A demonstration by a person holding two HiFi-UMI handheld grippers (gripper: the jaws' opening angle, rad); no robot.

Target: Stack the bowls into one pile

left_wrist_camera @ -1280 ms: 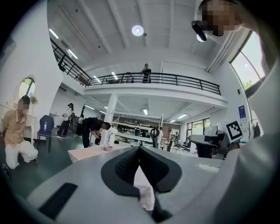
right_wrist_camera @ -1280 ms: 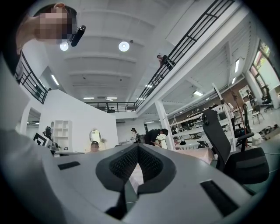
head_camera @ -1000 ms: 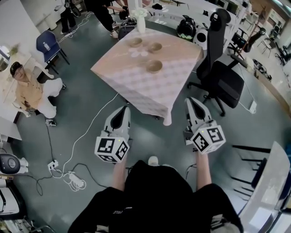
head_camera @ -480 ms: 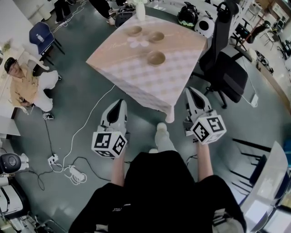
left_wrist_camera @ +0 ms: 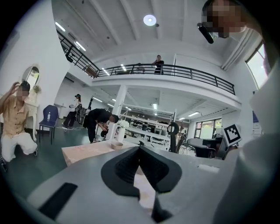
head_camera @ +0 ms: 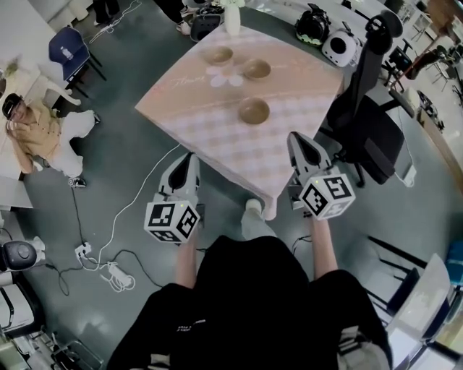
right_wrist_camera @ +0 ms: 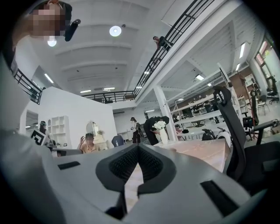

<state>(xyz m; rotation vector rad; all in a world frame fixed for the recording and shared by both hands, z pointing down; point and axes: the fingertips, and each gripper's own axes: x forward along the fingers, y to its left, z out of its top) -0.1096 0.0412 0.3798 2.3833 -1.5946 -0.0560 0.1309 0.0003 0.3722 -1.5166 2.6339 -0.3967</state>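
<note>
Three tan bowls stand apart on a table with a pink checked cloth: one at the far left, one at the far middle, one nearer. My left gripper hangs over the floor just short of the table's near left edge, jaws shut and empty. My right gripper is at the table's near right corner, also shut on nothing. In the left gripper view the tips meet, and one bowl shows on the table beyond. The right gripper's tips touch too.
A white vase of flowers stands at the table's far edge. A black office chair is close to the table's right side. A person sits on the floor at the left. Cables lie on the floor.
Both grippers have moved forward toward the table, which now lies closer in the head view. The person's foot has stepped forward. Both jaws stayed shut.
</note>
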